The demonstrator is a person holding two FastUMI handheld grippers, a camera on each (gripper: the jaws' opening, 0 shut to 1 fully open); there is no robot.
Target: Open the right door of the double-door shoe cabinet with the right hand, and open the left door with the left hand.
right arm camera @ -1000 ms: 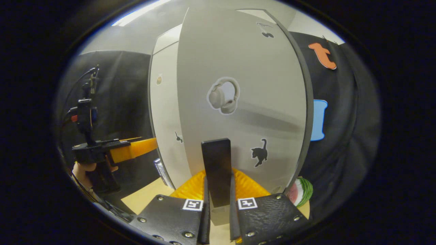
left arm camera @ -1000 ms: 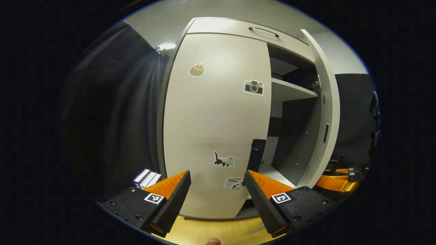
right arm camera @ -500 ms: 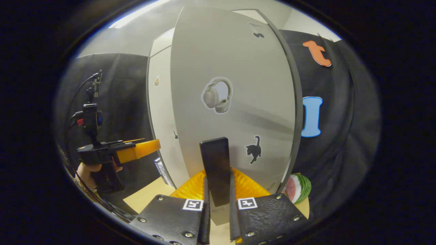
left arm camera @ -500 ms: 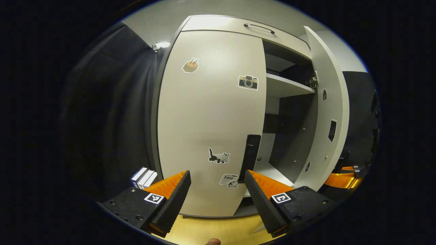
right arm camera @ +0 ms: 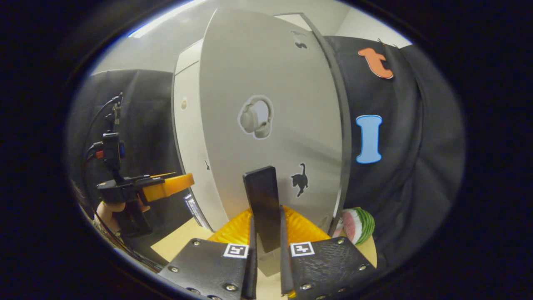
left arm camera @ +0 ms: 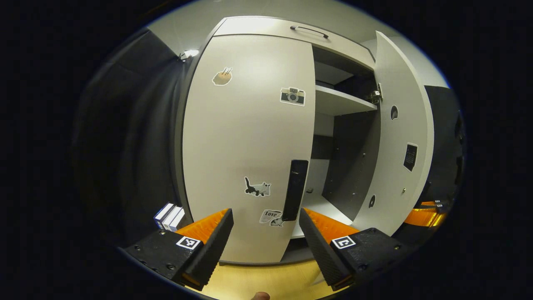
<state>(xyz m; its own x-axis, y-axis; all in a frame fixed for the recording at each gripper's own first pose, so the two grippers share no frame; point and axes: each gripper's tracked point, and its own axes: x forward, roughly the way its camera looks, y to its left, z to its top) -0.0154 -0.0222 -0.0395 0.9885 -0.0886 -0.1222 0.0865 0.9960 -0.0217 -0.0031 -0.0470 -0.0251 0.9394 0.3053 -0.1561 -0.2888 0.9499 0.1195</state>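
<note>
The left gripper [left arm camera: 264, 233], fingers apart, faces the closed pale-grey flat-panel left door [left arm camera: 245, 137], a stiff hinged board best taken by its upright black bar handle [left arm camera: 295, 190], while the right gripper [right arm camera: 266, 250] clamps the swung-out right door's [right arm camera: 270, 125] black handle [right arm camera: 262, 208].

One word can be read. It says "Love", in curly black letters on a small white sticker [left arm camera: 270, 216]. The sticker sits low on the shut pale grey cabinet door [left arm camera: 245, 141], just under a sticker of a black and white cat [left arm camera: 257, 188]. The little square black and white code tags [right arm camera: 235, 250] on the grippers have blocky patterns, not words or numbers.
</note>
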